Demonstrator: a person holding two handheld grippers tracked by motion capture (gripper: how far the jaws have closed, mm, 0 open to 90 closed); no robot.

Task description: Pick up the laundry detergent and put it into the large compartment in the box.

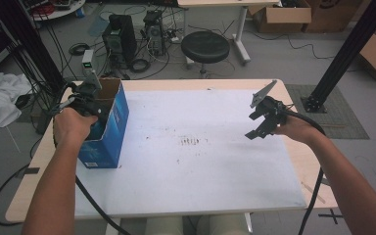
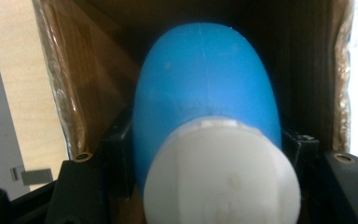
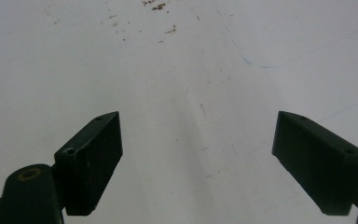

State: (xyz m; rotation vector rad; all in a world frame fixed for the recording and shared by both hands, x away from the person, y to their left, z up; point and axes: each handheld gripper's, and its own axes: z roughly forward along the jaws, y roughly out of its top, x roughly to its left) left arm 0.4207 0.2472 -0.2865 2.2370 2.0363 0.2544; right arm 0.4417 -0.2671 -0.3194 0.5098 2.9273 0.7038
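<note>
Nearest the left gripper's camera is a white cap (image 2: pixel 221 172) on a blue bottle (image 2: pixel 205 88), clenched between the jaws of the left gripper (image 2: pixel 207 154), one black jaw pressing each side. Around it rise the brown inner walls of a box (image 2: pixel 88 70). From above, that gripper (image 1: pixel 89 100) sits in the open top of the blue box (image 1: pixel 112 129) at the table's (image 1: pixel 44 147) left edge. Well apart, the right gripper (image 1: pixel 262 120) hangs over the white sheet (image 1: pixel 200 166), jaws released, nothing between them
</note>
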